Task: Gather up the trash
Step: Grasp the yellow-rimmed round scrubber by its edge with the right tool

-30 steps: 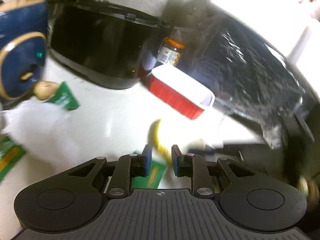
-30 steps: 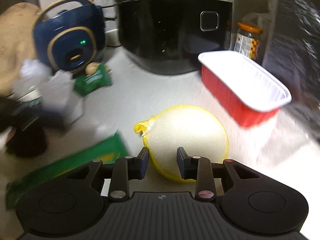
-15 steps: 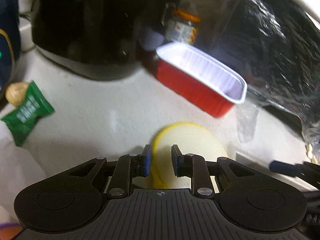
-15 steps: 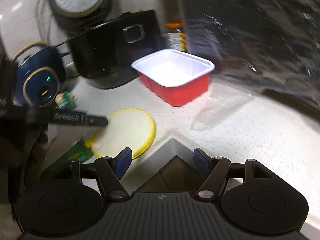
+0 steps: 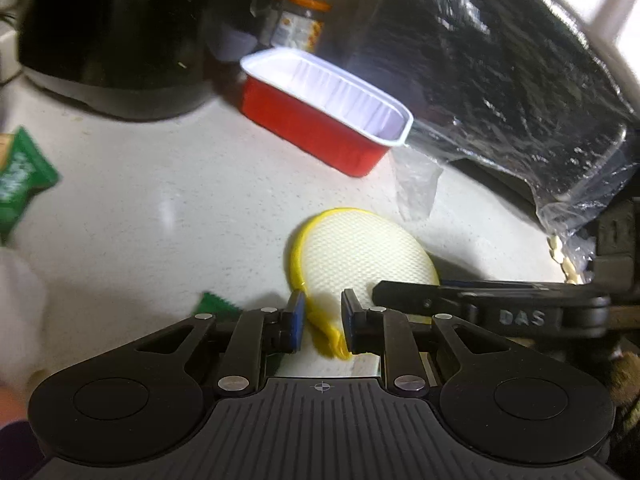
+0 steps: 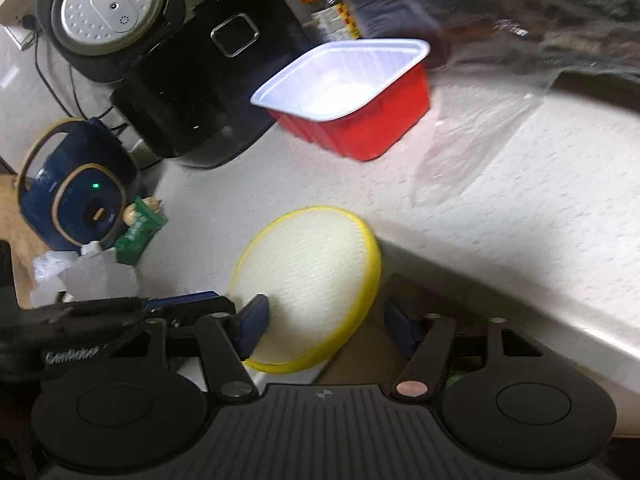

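Observation:
A round white pad with a yellow rim (image 5: 360, 252) (image 6: 308, 280) lies at the corner of the white counter (image 6: 520, 200) and juts over its edge. My left gripper (image 5: 323, 320) stands narrow, its jaws closing, with the pad's yellow edge tab between the fingertips; I see no firm pinch. My right gripper (image 6: 326, 328) straddles the pad from the other side. Its jaws are closing, and the right-hand finger stands clear of the rim. Each gripper shows in the other's view: the right gripper's finger (image 5: 480, 308), the left gripper's finger (image 6: 180, 302). A red foil tray (image 5: 320, 120) (image 6: 352, 96) stands empty behind the pad.
A black trash bag (image 5: 500, 60) hangs open at the right, a clear plastic scrap (image 5: 416, 184) below its rim. Green wrappers (image 5: 20, 184) (image 6: 140, 232) and crumpled white trash (image 6: 92, 276) lie left. A black appliance (image 6: 208, 80), blue cooker (image 6: 76, 200) and jar (image 5: 300, 24) stand behind.
My left gripper moved down and right until the pad's tab lay between its fingers. My right gripper rolled, opened wide, then narrowed around the pad, and its finger came into the left view.

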The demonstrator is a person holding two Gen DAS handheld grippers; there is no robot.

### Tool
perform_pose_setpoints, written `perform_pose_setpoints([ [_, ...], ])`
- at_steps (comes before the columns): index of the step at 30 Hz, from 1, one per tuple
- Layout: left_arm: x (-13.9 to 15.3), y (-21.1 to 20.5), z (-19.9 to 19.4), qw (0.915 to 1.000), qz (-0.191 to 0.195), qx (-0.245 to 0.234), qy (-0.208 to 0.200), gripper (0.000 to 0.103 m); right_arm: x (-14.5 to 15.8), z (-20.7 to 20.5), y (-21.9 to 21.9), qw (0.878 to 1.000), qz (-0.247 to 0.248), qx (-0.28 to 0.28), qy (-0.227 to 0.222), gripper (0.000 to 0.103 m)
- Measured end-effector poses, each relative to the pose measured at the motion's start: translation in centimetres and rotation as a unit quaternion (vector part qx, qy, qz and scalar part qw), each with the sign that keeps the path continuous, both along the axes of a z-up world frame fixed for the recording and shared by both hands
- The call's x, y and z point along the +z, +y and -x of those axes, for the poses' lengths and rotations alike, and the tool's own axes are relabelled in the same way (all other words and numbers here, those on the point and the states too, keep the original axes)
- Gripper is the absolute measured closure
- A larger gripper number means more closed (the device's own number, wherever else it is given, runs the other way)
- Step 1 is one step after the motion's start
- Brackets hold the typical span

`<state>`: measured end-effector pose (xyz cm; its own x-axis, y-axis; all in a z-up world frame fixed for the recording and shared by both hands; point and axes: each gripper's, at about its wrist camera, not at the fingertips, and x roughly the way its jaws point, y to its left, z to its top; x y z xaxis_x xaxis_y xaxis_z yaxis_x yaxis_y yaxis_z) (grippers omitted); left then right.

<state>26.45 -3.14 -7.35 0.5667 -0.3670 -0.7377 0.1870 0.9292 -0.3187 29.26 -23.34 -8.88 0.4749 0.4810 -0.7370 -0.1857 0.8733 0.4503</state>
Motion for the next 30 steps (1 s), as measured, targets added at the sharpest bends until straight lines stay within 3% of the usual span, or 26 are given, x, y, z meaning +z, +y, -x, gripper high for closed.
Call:
perform_pose_setpoints([
  [3,1.7,1.7,2.1,0.9992,-0.022,0.013,-0.031,0.080,1.0,0.3,1.3,0.999,0.004,0.029,-0.024,0.075],
  [6,2.8,2.9,5.2,0.9954,-0.078,0.019,-0.052,0.080,2.4,0.5,2.6,0.997,0.007,0.054,-0.053,0.080],
  [10,2.5,3.9,8.1,0.9889,-0.141,0.028,-0.037,0.080,3.8,1.2,4.6,0.993,0.016,0.085,-0.084,0.082],
  [13,2.0,4.1,8.9,0.9902,-0.138,0.015,-0.021,0.079,4.3,1.9,6.4,0.987,0.026,0.117,-0.107,0.082],
  [21,0.4,3.7,9.3,0.9853,-0.170,0.016,-0.002,0.077,3.7,2.5,9.5,0.982,0.033,0.153,-0.104,0.082],
  [30,0.9,3.9,10.2,0.9822,-0.186,0.026,0.002,0.076,2.7,2.0,10.9,0.983,0.045,0.150,-0.099,0.081],
])
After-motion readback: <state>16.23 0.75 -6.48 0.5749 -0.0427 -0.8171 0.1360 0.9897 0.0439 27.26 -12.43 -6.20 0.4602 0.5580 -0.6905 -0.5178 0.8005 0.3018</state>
